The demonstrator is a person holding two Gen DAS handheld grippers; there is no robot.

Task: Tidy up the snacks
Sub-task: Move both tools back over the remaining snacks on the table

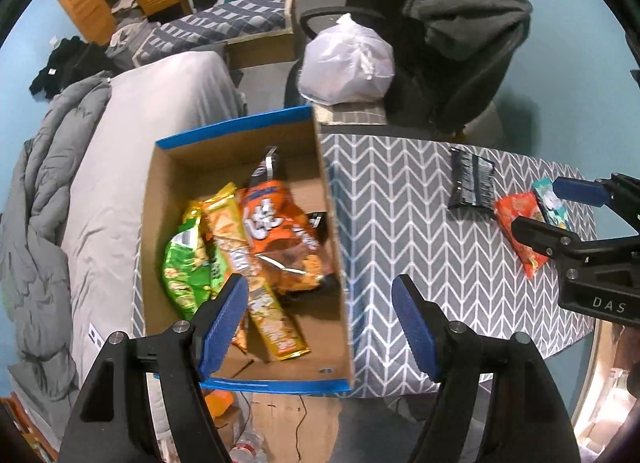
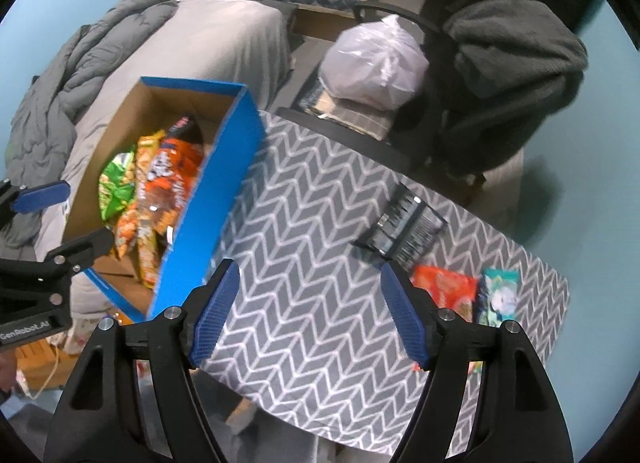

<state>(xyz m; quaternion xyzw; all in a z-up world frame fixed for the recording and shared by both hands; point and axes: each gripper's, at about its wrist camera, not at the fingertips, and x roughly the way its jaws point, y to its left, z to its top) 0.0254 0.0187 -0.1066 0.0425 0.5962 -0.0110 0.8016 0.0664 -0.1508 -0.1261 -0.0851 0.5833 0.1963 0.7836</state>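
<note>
A blue cardboard box (image 1: 240,125) (image 2: 212,199) stands on the left of the chevron tablecloth and holds a green bag (image 1: 186,263), a yellow bag (image 1: 256,283) and an orange bag (image 1: 280,231). On the cloth to the right lie a black packet (image 1: 470,183) (image 2: 400,231), a red packet (image 1: 516,219) (image 2: 444,287) and a teal packet (image 1: 550,199) (image 2: 498,295). My left gripper (image 1: 320,327) is open and empty above the box's near right corner. My right gripper (image 2: 308,311) is open and empty above the cloth, left of the red packet.
The chevron-covered table (image 1: 400,223) ends close to the packets on the right. A white plastic bag (image 1: 348,63) sits on a chair behind it, with a dark jacket (image 1: 472,23) over the back. A grey bed (image 1: 140,135) lies left of the box.
</note>
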